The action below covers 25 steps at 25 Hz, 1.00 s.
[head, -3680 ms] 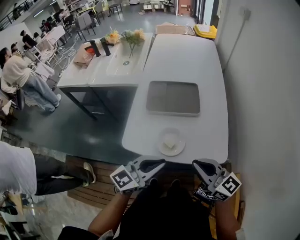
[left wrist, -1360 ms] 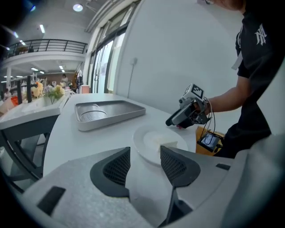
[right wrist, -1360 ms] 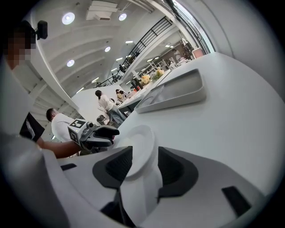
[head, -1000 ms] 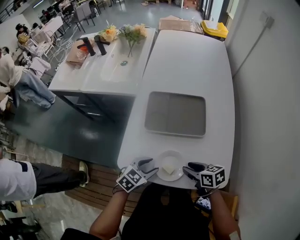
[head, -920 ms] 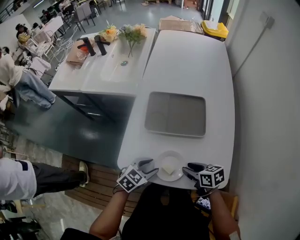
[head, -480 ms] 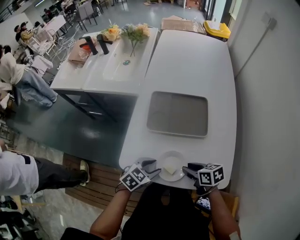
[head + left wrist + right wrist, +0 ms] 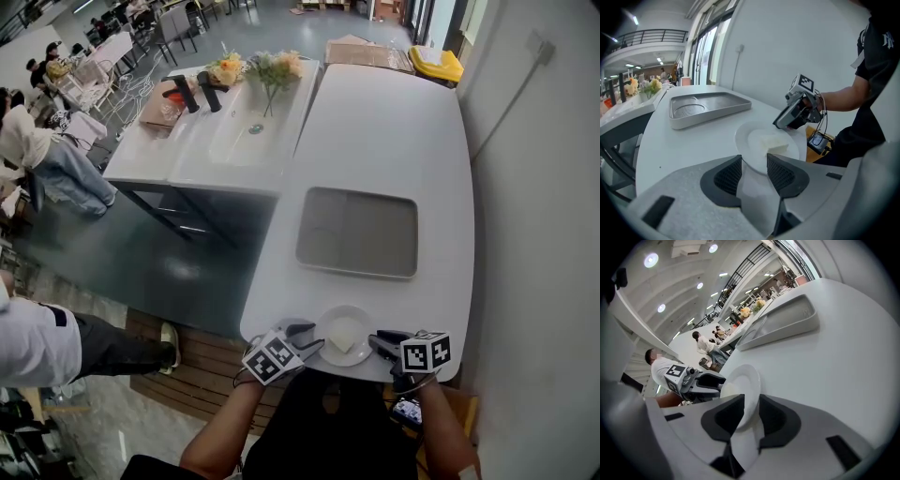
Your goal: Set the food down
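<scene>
pale square food block (image 7: 344, 332) on white plate (image 7: 357, 353)

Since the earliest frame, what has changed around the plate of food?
Both grippers came forward from behind the table edge to flank the plate. The left gripper and right gripper each now have its rim between their jaws, which have just been closing, the right further; a firm clamp is not yet clear. The plate, food and tray stayed put on the table.
</scene>
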Available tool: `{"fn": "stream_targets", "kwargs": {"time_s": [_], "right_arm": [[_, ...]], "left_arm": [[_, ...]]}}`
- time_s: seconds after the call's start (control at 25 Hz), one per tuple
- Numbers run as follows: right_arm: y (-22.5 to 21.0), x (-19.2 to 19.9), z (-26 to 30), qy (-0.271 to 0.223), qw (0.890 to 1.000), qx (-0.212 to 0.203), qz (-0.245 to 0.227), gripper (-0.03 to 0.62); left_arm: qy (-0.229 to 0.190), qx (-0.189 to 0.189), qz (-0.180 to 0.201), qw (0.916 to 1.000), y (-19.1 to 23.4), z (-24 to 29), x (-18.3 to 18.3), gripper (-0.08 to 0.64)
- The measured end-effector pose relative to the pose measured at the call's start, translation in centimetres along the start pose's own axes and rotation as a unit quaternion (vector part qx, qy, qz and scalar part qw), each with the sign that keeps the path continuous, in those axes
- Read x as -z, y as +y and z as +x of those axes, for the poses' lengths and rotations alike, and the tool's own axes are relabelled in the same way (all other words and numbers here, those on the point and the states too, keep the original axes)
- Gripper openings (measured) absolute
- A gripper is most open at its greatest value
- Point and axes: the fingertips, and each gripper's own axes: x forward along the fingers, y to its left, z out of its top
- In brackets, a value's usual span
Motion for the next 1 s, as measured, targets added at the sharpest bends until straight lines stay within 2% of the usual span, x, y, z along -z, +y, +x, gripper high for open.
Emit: {"fn": "stream_targets", "kwargs": {"time_s": [0.12, 0.52, 0.72, 1.0], "right_arm": [[-0.3, 0.3, 0.1, 0.011, 1.0, 0.012, 0.008, 0.083], [0.5, 1.0, 0.3, 0.02, 0.998, -0.02, 0.063, 0.066], [-0.1, 0.7, 0.2, 0.005, 0.996, -0.022, 0.087, 0.037], [0.1, -0.8, -0.4, -0.025, 0.991, -0.047, 0.125, 0.023]], "left_arm": [[0.004, -0.003, 0.003, 1.0, 0.1, 0.0, 0.1, 0.16], [0.015, -0.005, -0.019, 0.9997, 0.3, -0.2, 0.4, 0.156], [0.007, -0.011, -0.028, 0.9995, 0.8, -0.1, 0.2, 0.133], [0.004, -0.005, -0.031, 0.9995, 1.2, -0.2, -0.6, 0.123]]}}
